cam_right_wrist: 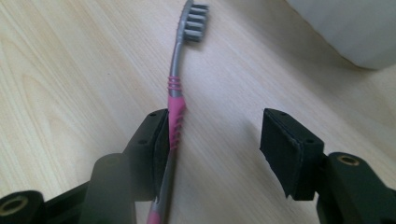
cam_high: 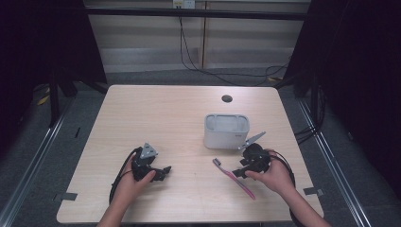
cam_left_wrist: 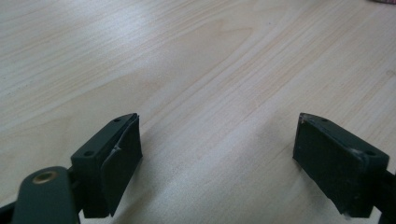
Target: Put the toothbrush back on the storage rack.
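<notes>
A pink and grey toothbrush [cam_high: 233, 177] lies flat on the wooden table [cam_high: 156, 118], bristle head pointing toward the far left. My right gripper [cam_high: 242, 169] straddles its handle with the jaws wide apart. In the right gripper view the toothbrush [cam_right_wrist: 176, 88] rests against the inner face of the left jaw, and the right jaw stands well clear of it. My left gripper [cam_high: 163, 173] sits low on the table at the front left, jaws apart over bare wood [cam_left_wrist: 219, 93], holding nothing. A white rectangular holder [cam_high: 226, 131] stands just beyond the right gripper.
The holder's white wall [cam_right_wrist: 345, 28] fills the upper right corner of the right gripper view. A dark round hole [cam_high: 227, 98] sits near the table's far edge. Cables run across the floor behind the table, and metal rails flank both sides.
</notes>
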